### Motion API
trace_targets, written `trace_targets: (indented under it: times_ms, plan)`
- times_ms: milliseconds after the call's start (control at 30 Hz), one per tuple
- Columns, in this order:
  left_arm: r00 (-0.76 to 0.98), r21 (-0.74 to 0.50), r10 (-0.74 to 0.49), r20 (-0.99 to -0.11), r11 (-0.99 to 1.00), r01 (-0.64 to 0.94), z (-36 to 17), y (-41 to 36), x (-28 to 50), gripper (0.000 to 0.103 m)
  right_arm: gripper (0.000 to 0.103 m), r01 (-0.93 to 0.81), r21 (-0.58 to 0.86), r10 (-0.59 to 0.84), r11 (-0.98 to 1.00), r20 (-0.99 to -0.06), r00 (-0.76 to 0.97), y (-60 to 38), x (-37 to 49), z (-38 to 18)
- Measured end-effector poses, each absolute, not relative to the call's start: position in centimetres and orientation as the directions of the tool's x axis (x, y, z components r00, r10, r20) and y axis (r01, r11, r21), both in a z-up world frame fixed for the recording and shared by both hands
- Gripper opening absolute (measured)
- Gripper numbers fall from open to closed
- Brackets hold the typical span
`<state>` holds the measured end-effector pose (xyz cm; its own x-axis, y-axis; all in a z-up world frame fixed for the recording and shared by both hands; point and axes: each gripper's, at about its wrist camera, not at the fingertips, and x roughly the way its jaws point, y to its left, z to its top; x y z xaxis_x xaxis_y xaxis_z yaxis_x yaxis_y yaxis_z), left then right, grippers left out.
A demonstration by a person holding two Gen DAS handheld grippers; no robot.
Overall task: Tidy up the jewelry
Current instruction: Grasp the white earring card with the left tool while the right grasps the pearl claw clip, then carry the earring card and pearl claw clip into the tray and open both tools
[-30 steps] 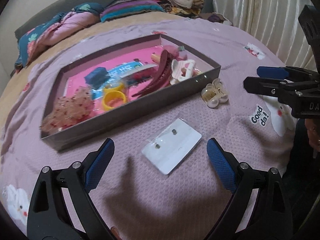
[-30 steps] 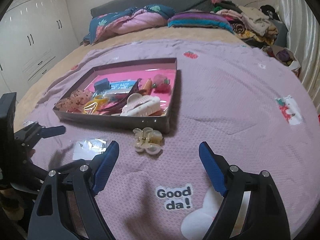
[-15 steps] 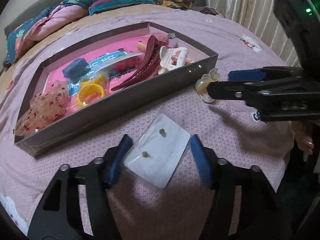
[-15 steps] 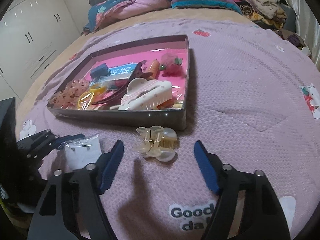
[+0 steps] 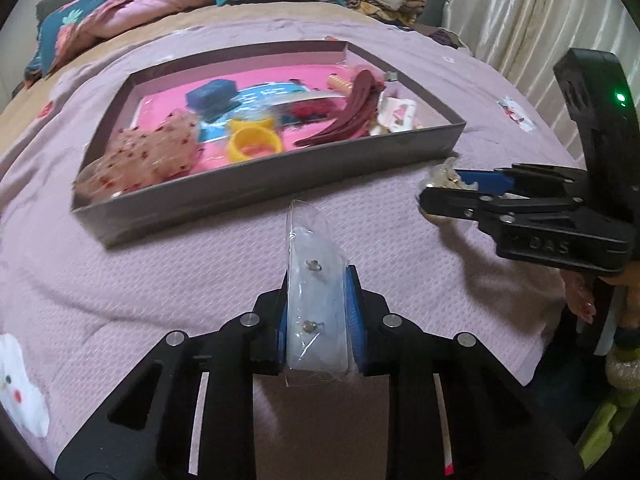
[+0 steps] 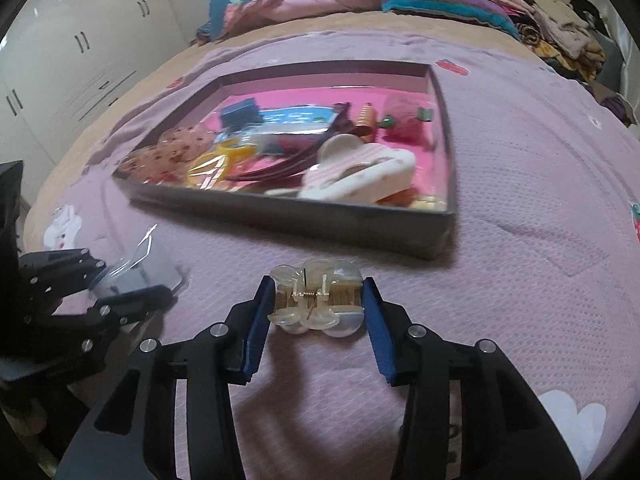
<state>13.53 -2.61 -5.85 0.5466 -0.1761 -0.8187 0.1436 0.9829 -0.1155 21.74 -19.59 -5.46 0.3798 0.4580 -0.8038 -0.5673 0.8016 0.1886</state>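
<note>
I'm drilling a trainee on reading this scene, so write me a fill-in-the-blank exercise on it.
1. The left gripper is shut on a clear packet holding two ____.
2. The pearly hair clip lies between the closing jaws of the ____ gripper.
3. The yellow ring lies inside the ____ with the pink floor.
4. The hair clip rests on the purple blanket, ____ the box.

Missing words: earrings; right; box; outside

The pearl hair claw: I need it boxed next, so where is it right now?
In the right wrist view the pearl hair claw lies on the purple bedspread, between the closing right tongs, just in front of the tray's near wall.
</note>
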Motion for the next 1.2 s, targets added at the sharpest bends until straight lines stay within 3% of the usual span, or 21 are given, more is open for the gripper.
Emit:
trace_targets:
  times_ms: [667, 1200]
  plan:
    - [0.65, -0.154, -0.096, -0.754, 0.987, -0.034, -0.6, 4.4, 9.3, 0.015, 0.043, -0.661, 0.205, 0.565, 0.722, -0.726, 0.393, -17.6, 16.7, -0.8]
    - [0.718, -0.146, -0.084, -0.691, 0.989, -0.025, 3.9, 4.2, 12.1, 0.015, 0.043, -0.677, 0.164, 0.595, 0.718, -0.648, 0.475, -16.5, 17.7, 3.7]
